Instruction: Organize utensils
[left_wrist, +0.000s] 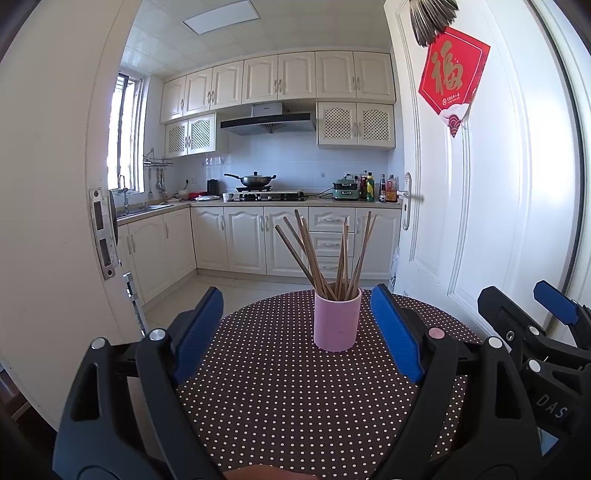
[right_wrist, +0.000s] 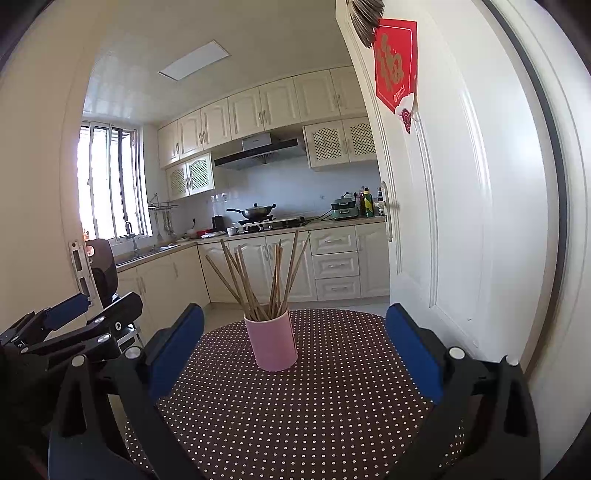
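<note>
Meanwhile, Both Grippers Wait Wide Before the Chopstick Cup

Spread well apart and gripping nothing, the blue-padded fingers (left_wrist: 397, 332) of the left gripper (left_wrist: 295, 325) frame a pink cylindrical cup (left_wrist: 337, 319) standing upright just ahead of them, apart from either pad. Brown wooden chopsticks (left_wrist: 325, 251) fan from its mouth. The right gripper (right_wrist: 295, 347) likewise stands with fingers wide and bare, the cup ahead and slightly left of centre. Beneath lies a round table in brown, white-dotted cloth (left_wrist: 288, 398); beyond, cream kitchen cabinets (left_wrist: 243, 240).

Wooden chopsticks (left_wrist: 325, 254) fanned upright in pink cup (left_wrist: 337, 320), mid table.
</note>
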